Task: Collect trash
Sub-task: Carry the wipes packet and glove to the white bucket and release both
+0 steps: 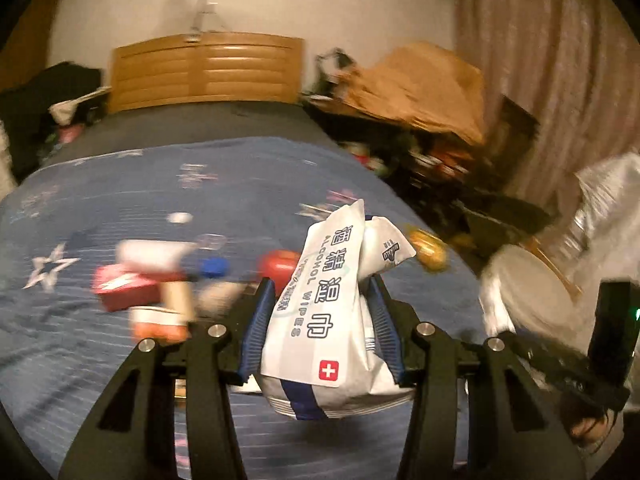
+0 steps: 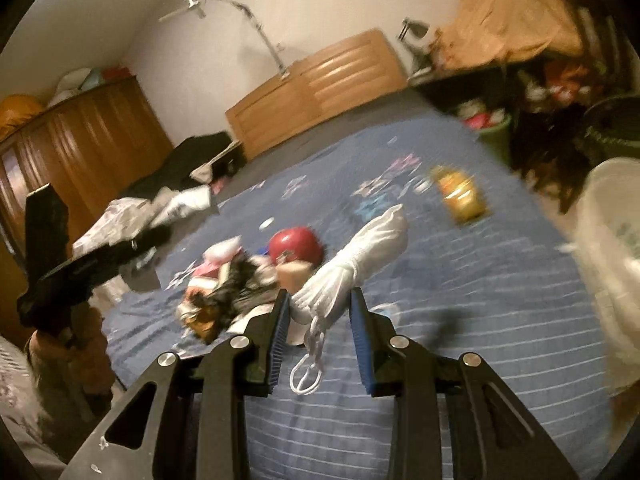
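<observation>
- Left gripper (image 1: pixel 320 300) clamps a white-and-blue alcohol wipes packet (image 1: pixel 320 316), lifted clear for binning.
- Right gripper (image 2: pixel 320 312) pinches a knotted white cloth bundle (image 2: pixel 348 268).
- Beyond, remaining litter pile (image 2: pixel 240 280) awaits on the blue striped bedspread (image 2: pixel 480 300).
- White bin bag (image 2: pixel 612 248) stands alongside, likely the destination.

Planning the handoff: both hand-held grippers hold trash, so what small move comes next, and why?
Probably carry the wipes packet in the left hand-held gripper toward the white bag at right; more trash lies on the bed.
</observation>
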Action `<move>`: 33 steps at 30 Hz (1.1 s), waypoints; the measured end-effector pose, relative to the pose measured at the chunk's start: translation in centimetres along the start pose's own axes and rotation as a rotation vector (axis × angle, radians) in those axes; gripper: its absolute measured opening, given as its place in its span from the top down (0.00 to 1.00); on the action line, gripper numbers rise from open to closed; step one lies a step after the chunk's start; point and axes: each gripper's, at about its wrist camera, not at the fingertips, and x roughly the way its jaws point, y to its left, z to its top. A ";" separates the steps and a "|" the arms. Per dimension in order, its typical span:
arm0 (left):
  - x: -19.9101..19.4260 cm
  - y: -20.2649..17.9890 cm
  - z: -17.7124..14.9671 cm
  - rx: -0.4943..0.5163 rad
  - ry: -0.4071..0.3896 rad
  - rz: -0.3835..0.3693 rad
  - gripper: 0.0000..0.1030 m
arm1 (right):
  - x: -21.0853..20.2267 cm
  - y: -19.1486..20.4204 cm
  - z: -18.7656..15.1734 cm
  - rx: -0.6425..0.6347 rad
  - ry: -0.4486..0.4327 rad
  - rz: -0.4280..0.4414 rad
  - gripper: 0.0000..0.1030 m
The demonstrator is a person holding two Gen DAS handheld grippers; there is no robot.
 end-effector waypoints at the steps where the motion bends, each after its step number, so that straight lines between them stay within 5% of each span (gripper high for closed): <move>1: 1.0 -2.0 0.0 0.023 0.015 -0.031 0.55 | -0.8 -0.6 0.1 -0.003 -0.016 -0.020 0.69; 9: 7.7 -14.5 0.4 0.157 0.098 -0.216 0.55 | -12.5 -9.9 3.0 0.012 -0.179 -0.331 0.69; 15: 13.0 -24.0 0.7 0.248 0.161 -0.319 0.55 | -18.9 -17.4 4.9 0.050 -0.203 -0.544 0.69; 23: 18.2 -33.6 0.9 0.317 0.199 -0.347 0.55 | -19.5 -23.7 6.9 0.054 -0.142 -0.568 0.69; 33: 20.4 -36.1 0.1 0.361 0.215 -0.319 0.55 | -15.9 -24.1 7.1 0.002 -0.045 -0.528 0.69</move>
